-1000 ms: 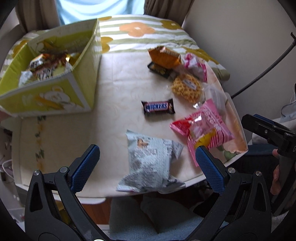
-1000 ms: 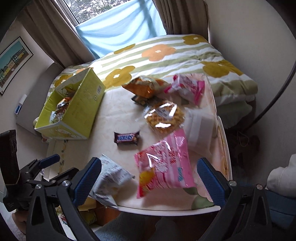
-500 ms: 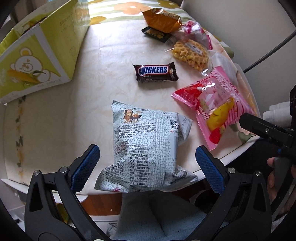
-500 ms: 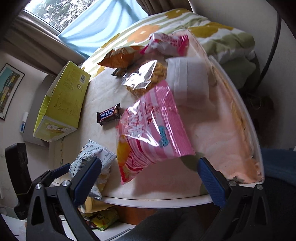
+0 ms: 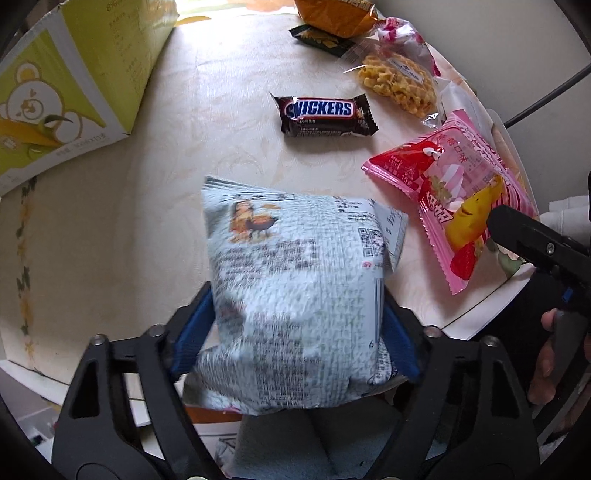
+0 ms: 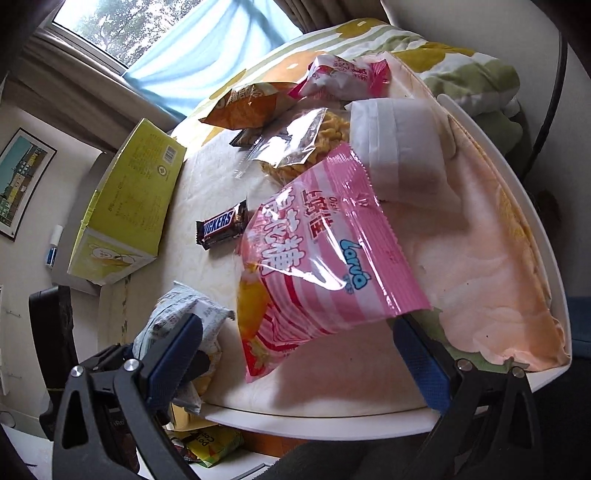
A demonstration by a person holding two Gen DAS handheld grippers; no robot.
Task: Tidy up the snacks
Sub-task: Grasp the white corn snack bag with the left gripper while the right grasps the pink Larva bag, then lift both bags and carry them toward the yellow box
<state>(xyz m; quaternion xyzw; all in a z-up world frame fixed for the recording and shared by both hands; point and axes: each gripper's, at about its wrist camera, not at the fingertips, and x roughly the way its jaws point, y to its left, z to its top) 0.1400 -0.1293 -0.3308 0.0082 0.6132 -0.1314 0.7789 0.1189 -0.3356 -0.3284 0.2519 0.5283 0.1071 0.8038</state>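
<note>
At the table's (image 5: 155,206) near edge your left gripper (image 5: 295,328) pinches the grey-white snack bag (image 5: 295,280); your right gripper (image 6: 295,350) gapes wide, seemingly just short of the pink bag (image 6: 317,266).

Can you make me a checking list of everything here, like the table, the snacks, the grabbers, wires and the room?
Surface: white table, patterned cover.
Job's things: newsprint bag, Snickers bar, pink bag, waffle snack, orange bag; yellow box at the table's far side.
Clutter: white packet.
Grippers: left gripper shut on newsprint bag; right gripper open at pink bag.
Cables: black cable by wall.
Surroundings: floral bedding, window.
</note>
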